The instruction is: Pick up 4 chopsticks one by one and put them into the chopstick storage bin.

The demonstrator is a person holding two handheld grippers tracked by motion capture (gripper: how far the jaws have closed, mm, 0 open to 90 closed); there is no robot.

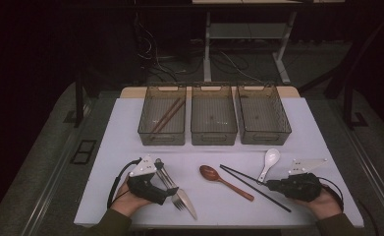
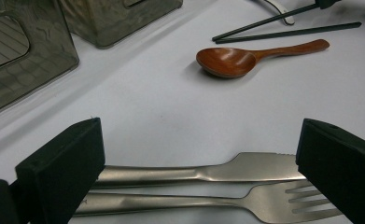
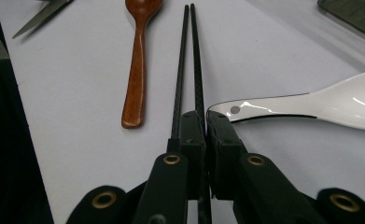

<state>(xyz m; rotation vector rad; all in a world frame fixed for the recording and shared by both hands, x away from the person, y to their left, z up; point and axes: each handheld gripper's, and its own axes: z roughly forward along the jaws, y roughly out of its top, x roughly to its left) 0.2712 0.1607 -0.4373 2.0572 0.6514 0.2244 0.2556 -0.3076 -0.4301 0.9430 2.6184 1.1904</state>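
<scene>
Right tongs (image 3: pixel 203 122) clamped on 1 of 2 black chopsticks (image 3: pixel 189 60) lying on the desk (image 1: pixel 130 128): thin, stiff, slippery, best pinched mid-shaft. Left tongs (image 2: pixel 199 158) spread wide, straddling knife (image 2: pixel 208 171) and fork (image 2: pixel 217 201).

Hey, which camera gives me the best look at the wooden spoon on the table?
The left gripper view: the wooden spoon lies whole, bowl and handle, unobstructed on the white table. The high view shows it whole but small, between the fork and the black chopsticks. The right gripper view cuts off most of its bowl at the top edge.
</scene>
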